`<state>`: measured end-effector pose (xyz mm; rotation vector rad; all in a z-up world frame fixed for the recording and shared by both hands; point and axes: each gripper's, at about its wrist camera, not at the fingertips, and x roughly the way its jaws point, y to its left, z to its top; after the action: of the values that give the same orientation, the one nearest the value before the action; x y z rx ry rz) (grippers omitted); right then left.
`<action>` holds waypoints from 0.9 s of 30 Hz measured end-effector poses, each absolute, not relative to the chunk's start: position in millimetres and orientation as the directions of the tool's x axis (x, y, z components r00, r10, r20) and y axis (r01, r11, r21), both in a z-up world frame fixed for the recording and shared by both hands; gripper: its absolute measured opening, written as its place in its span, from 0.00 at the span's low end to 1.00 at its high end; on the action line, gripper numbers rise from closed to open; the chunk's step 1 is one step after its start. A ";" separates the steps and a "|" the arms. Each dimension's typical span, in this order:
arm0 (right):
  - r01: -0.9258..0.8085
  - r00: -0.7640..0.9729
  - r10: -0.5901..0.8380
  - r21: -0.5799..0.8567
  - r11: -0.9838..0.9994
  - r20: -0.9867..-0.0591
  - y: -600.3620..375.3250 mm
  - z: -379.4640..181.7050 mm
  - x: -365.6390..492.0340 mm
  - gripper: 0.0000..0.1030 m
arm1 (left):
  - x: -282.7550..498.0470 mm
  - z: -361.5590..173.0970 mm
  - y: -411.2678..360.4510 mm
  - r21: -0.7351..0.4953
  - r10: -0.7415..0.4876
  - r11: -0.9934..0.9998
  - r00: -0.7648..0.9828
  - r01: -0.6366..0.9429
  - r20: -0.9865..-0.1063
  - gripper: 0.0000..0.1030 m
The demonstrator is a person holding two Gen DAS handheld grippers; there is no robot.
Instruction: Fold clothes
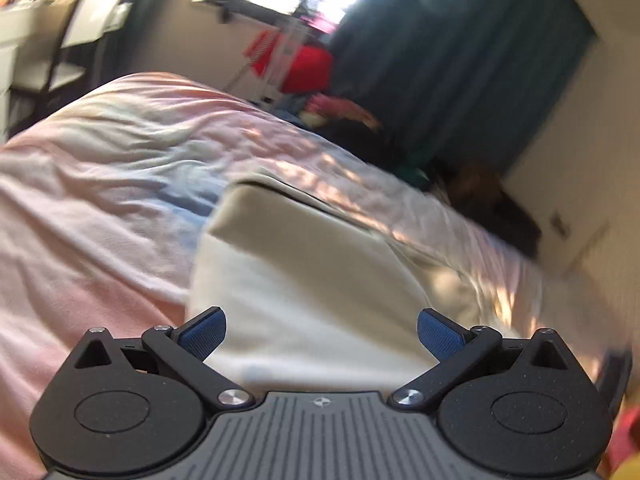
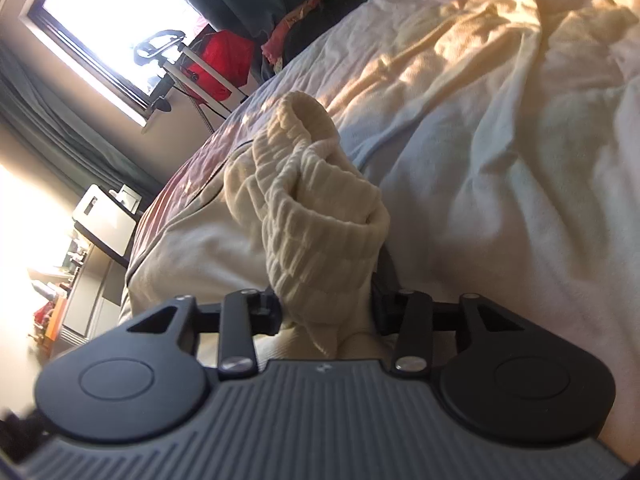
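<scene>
A cream garment lies on the pink bed sheet. In the left wrist view its smooth folded part fills the middle, and my left gripper hovers just over its near edge, open, blue pads wide apart with nothing between them. In the right wrist view my right gripper is shut on the garment's ribbed cuff, which bunches up in front of the fingers and hides the fingertips. The rest of the cream garment spreads to the left on the pale sheet.
The bed's far edge drops off to a pile of coloured clothes and a red bag under a bright window. Dark curtains hang at the back. A desk with a chair stands at the far left.
</scene>
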<state>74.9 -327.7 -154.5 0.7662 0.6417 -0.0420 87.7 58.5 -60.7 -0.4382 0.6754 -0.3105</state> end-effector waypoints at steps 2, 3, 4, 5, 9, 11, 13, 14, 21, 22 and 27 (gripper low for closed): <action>0.256 0.816 0.167 0.604 0.755 -0.554 -323.1 -149.3 74.7 0.40 | 102.4 -72.4 74.0 -0.546 -0.404 0.837 0.716 0.038 -0.569 1.00; 0.252 0.818 0.155 0.589 0.768 -0.553 -320.8 -147.3 74.8 0.40 | 109.4 -80.0 80.4 -0.573 -0.406 0.820 0.697 -0.007 -0.590 1.00; 0.246 0.822 0.145 0.574 0.781 -0.550 -318.6 -145.2 74.3 0.40 | 116.6 -91.6 87.9 -0.618 -0.429 0.785 0.676 -0.049 -0.599 1.00; 0.237 0.828 0.135 0.559 0.795 -0.543 -316.4 -142.7 73.6 0.39 | 120.2 -101.1 92.0 -0.651 -0.452 0.756 0.660 -0.075 -0.600 1.00; 0.177 0.864 0.085 0.458 0.871 -0.496 -301.3 -126.7 70.0 0.37 | 131.9 -125.5 99.3 -0.701 -0.498 0.700 0.609 -0.138 -0.617 0.96; 0.151 0.881 0.081 0.438 0.886 -0.467 -296.9 -120.7 67.4 0.37 | 131.8 -123.6 94.0 -0.669 -0.485 0.734 0.601 -0.115 -0.636 0.95; 0.155 0.874 0.102 0.471 0.868 -0.475 -301.9 -125.1 68.7 0.37 | 131.7 -121.6 88.8 -0.635 -0.471 0.767 0.593 -0.092 -0.654 0.95; 0.162 0.866 0.118 0.497 0.853 -0.486 -306.0 -129.2 70.4 0.37 | 131.6 -120.7 86.2 -0.618 -0.463 0.782 0.589 -0.080 -0.662 0.92; 0.213 0.823 0.219 0.643 0.735 -0.523 -329.8 -152.2 79.6 0.37 | 126.5 -113.1 80.1 -0.564 -0.422 0.824 0.604 -0.056 -0.676 0.79; 0.214 0.826 0.224 0.656 0.724 -0.517 -330.6 -152.4 79.4 0.37 | 124.1 -111.3 78.1 -0.553 -0.411 0.832 0.610 -0.054 -0.678 0.76; 0.187 0.842 0.206 0.628 0.756 -0.499 -322.5 -136.5 74.9 0.32 | 108.6 -91.7 71.1 -0.500 -0.363 0.866 0.663 -0.019 -0.654 0.58</action>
<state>74.9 -322.5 -136.5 0.7245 0.5830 0.0113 108.6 71.1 -91.7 -0.4998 0.8305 -0.2034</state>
